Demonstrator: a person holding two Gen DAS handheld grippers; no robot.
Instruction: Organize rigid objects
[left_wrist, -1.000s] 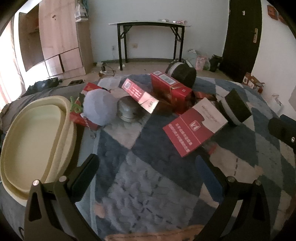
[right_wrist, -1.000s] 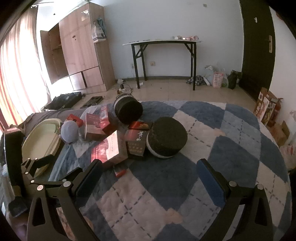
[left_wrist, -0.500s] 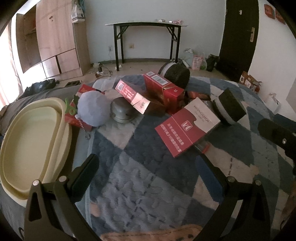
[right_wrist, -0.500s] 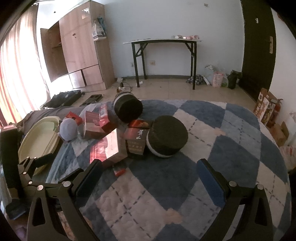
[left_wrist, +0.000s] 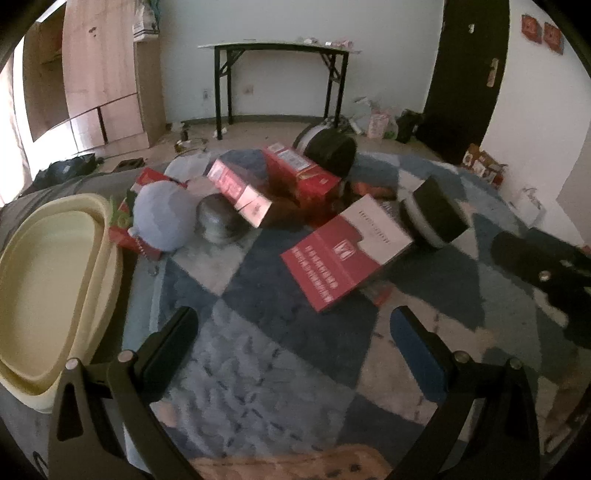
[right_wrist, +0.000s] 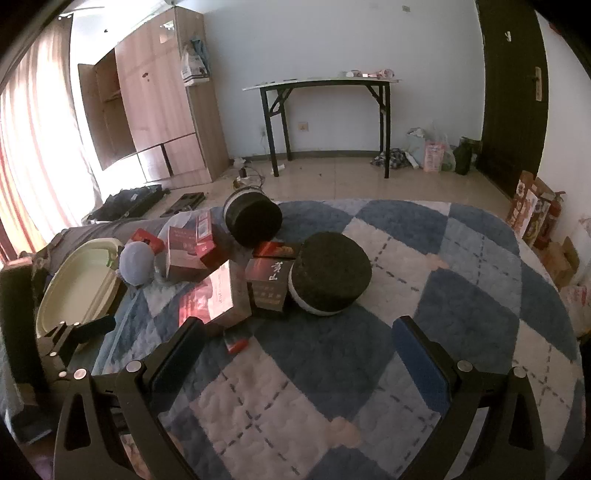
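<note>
Setting: a quilt (right_wrist: 424, 258) of blue and white diamonds carries a heap of boxes and round tins; a bare room with a black folding table (right_wrist: 321, 83) and a wooden wardrobe (right_wrist: 147, 107) lies beyond it.
Left gripper (left_wrist: 293, 336): jaws wide apart and empty, hovering over bare quilt near its front edge.
Right gripper (right_wrist: 295, 341): jaws likewise spread and empty, above the quilt's front edge; its dark body also shows at the right of the left view.
Cream tray (left_wrist: 107, 266): empty, at the quilt's left edge, just beside the left gripper.
Large red-and-white box (left_wrist: 345, 253): lies tilted in the middle of the quilt, the nearest item ahead of the left gripper.
Round dark tins: one (right_wrist: 330, 277) on its side touching a dark red box (right_wrist: 269, 282), another (right_wrist: 253, 219) toward the far edge.
Other items: a grey-blue soft ball (left_wrist: 162, 218) beside the tray, a small grey dome (left_wrist: 219, 221) next to it, and red cartons (left_wrist: 301, 175) stacked behind.
Change: over the last second the left view has drifted closer to the large box, while the right gripper has barely shifted.
Meaning for the task: nothing is sorted yet; the left gripper seems to be lining up a first pick, probably that large box, with the tray the likely destination.
</note>
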